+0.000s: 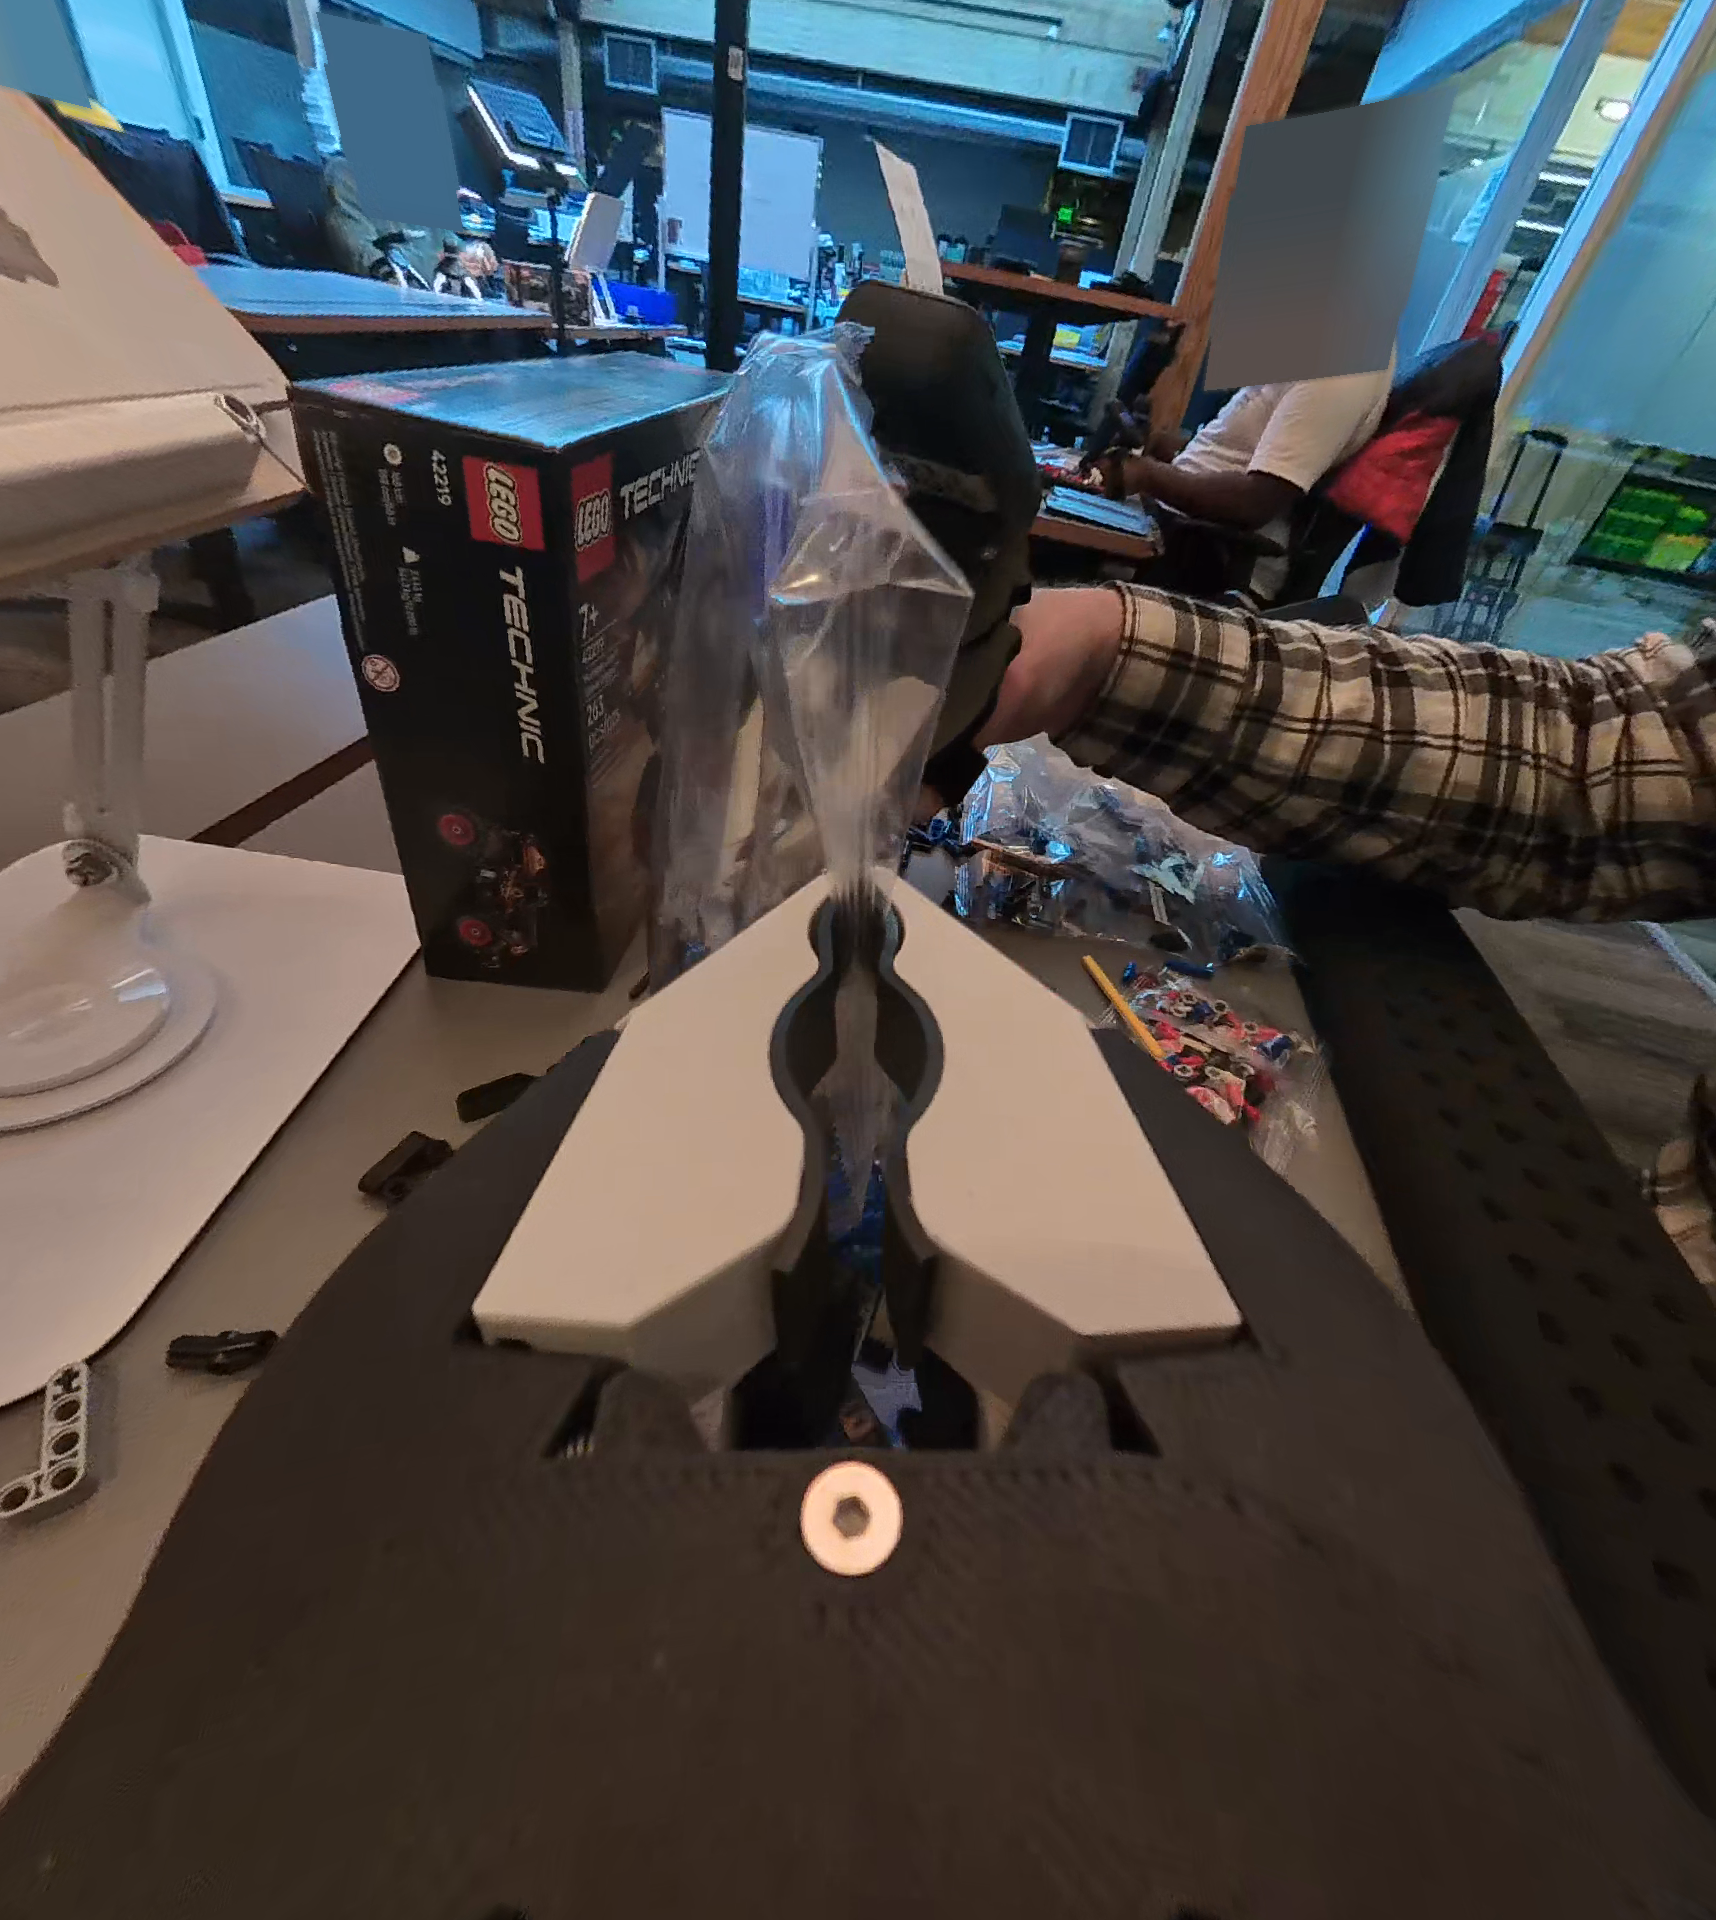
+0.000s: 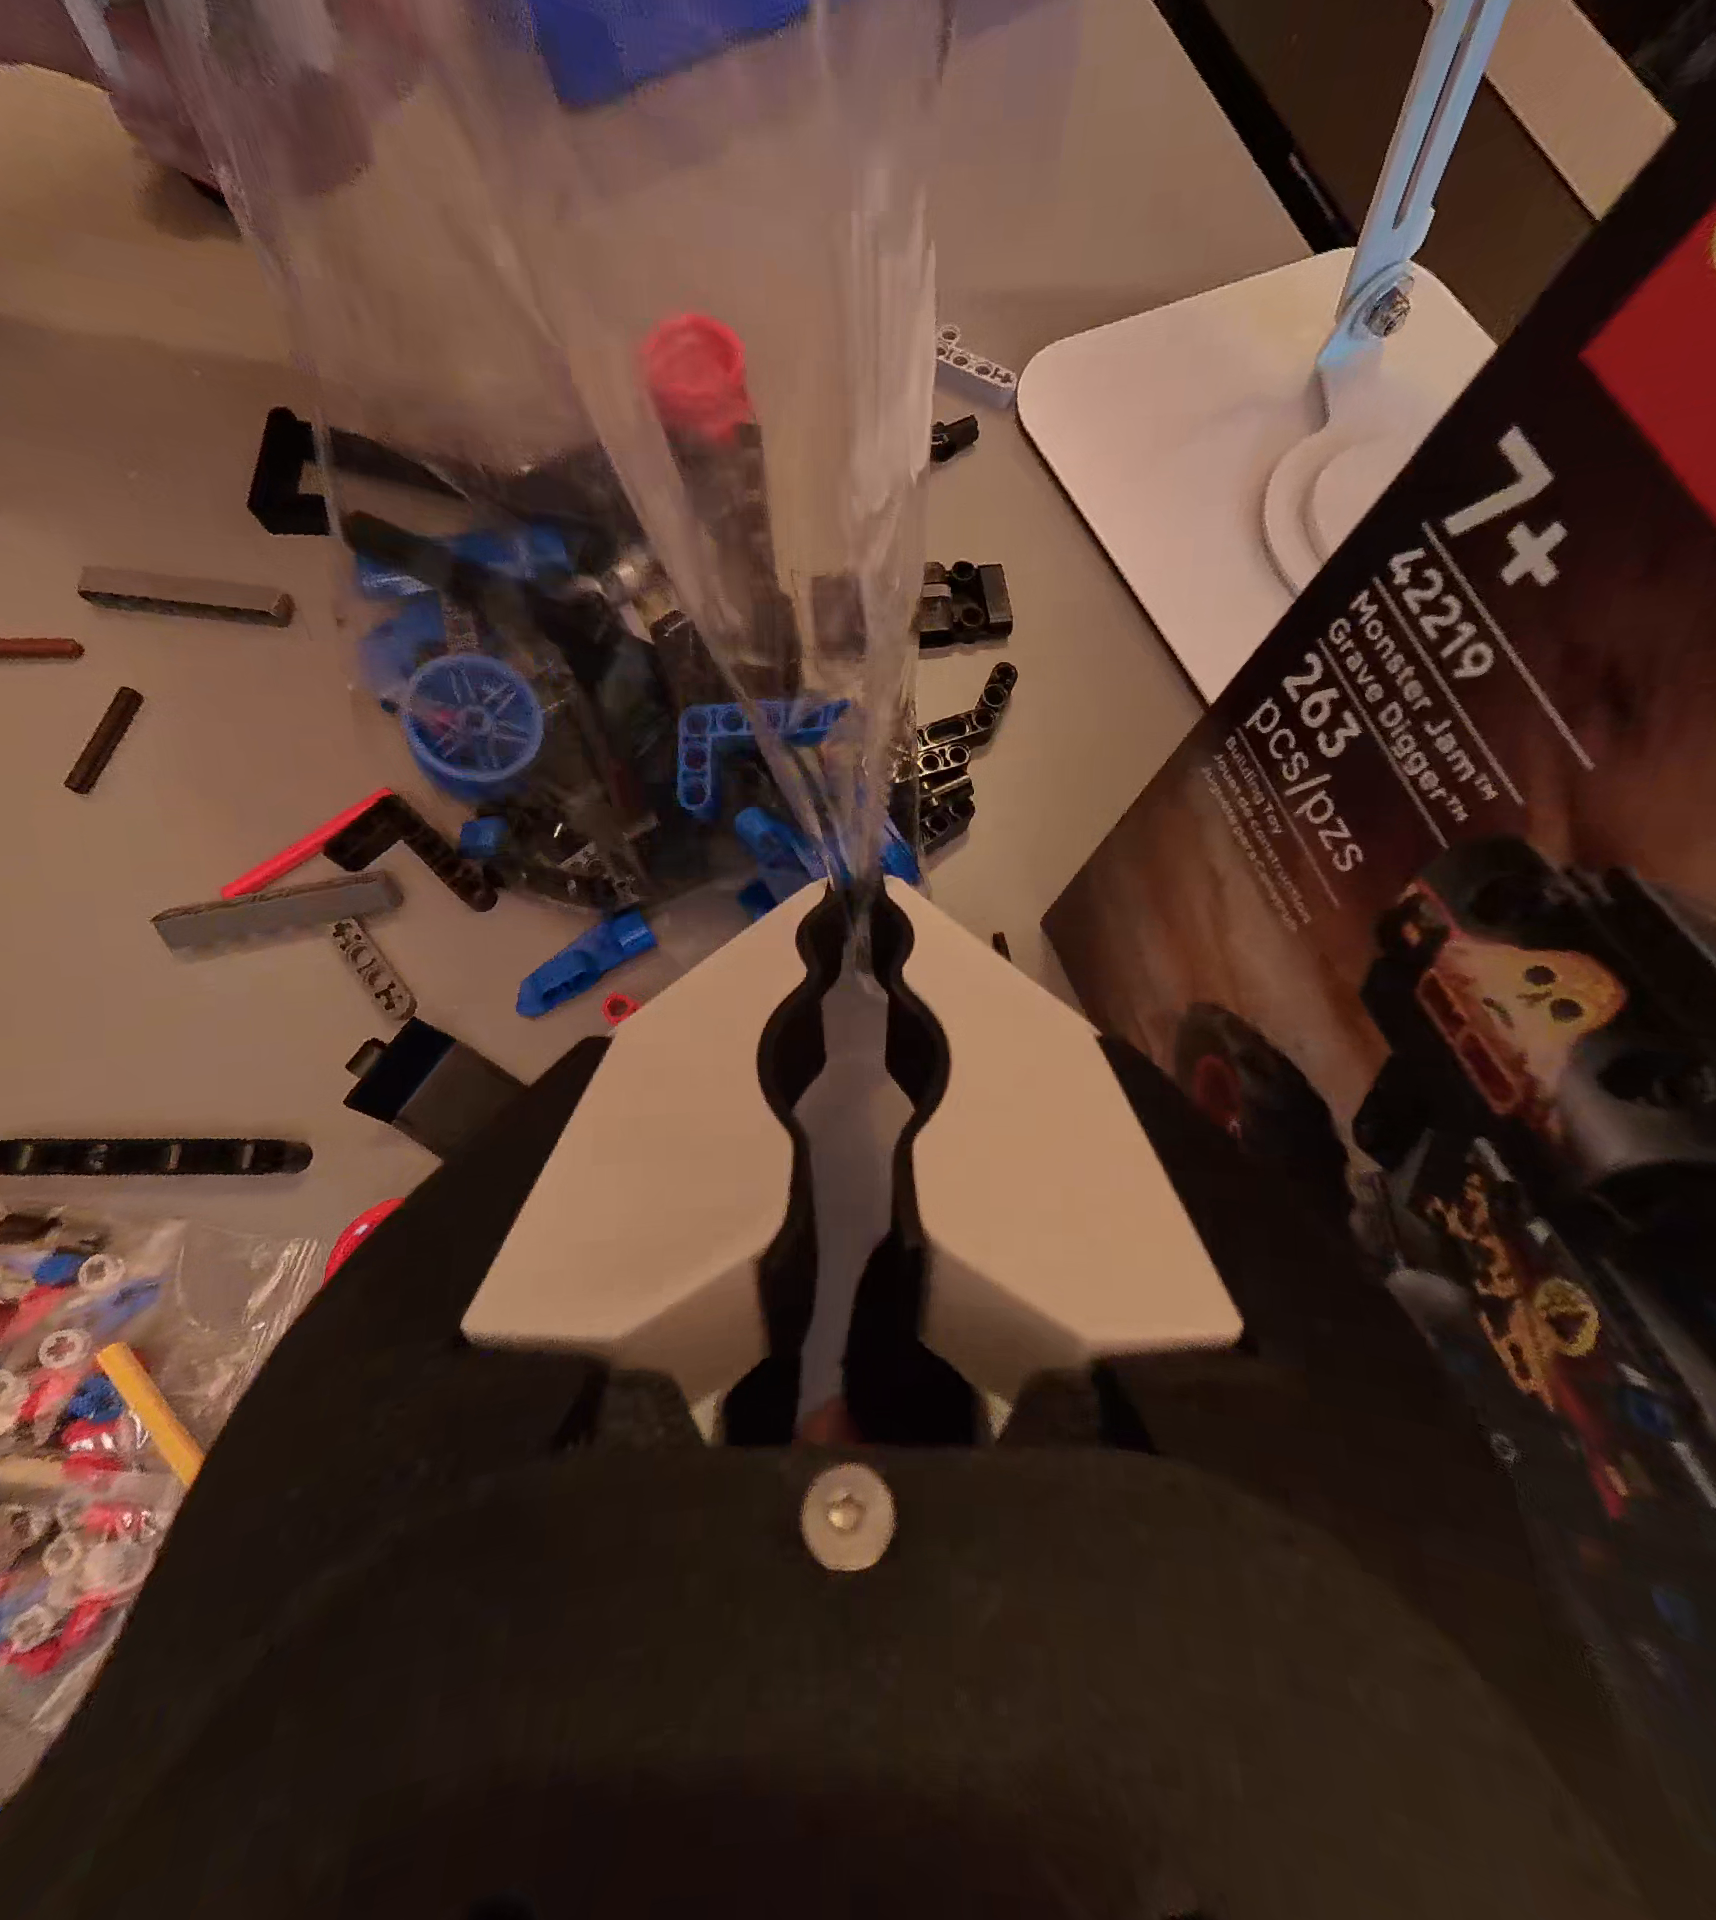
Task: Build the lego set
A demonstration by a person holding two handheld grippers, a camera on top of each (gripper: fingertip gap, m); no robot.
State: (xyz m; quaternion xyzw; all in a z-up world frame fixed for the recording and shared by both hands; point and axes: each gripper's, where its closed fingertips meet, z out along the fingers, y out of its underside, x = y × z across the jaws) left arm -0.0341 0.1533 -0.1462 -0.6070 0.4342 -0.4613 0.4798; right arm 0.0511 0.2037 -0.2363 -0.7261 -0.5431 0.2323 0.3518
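Observation:
A clear plastic bag (image 1: pixel 833 644) stretches upward between both grippers. My left gripper (image 1: pixel 856 920) is shut on one gathered edge of the bag's film. My right gripper (image 2: pixel 854 904) is shut on another gathered edge of the same bag (image 2: pixel 573 416). Through the film I see blue, black and red lego pieces, among them a blue wheel (image 2: pixel 475 727). In the left wrist view the right gripper's dark body (image 1: pixel 947 457) sits behind the bag, held by a hand in a plaid sleeve (image 1: pixel 1405 748).
The black lego box (image 1: pixel 480 644) stands upright behind the bag and shows at the right in the right wrist view (image 2: pixel 1456 935). A small bag of red and blue pieces (image 2: pixel 23 1455) lies nearby, with a white stand base (image 2: pixel 1197 447) and loose beams (image 2: pixel 277 909) on the table. A person sits in the background. The grippers' ends are close to 15 centimeters from one another.

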